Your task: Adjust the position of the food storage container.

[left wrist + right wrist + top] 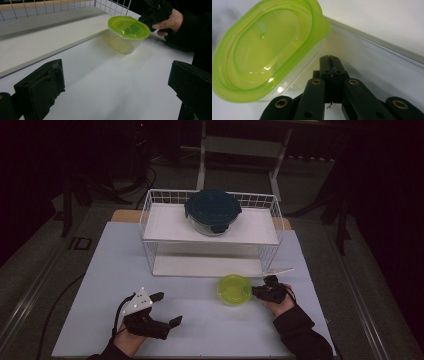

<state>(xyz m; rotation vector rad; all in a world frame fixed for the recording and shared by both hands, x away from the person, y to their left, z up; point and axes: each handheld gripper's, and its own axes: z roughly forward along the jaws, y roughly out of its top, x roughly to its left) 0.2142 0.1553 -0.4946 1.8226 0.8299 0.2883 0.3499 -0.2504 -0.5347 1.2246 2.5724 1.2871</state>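
Green-lidded clear plastic container (235, 289) stands on the white tabletop (200, 330) toward its right side, just in front of the lower shelf of the white wire rack (150, 210) that occupies the far half of the table. Its lid is on and it stands upright. The right gripper (256, 292) is just beside the container on its right; in the right gripper view its two black jaws are pressed together, clenched with nothing between them, their tips at the container's clear wall under the lid's rim, though contact cannot be told for sure. In the left gripper view the right hand (167, 23) wraps that gripper behind the lid. The left gripper (170, 309) lies near the tabletop's near left corner, well apart from the container, its jaws spread wide and released over bare table. On the rack's upper shelf stands a round glass container with a dark blue clip lid (213, 211).
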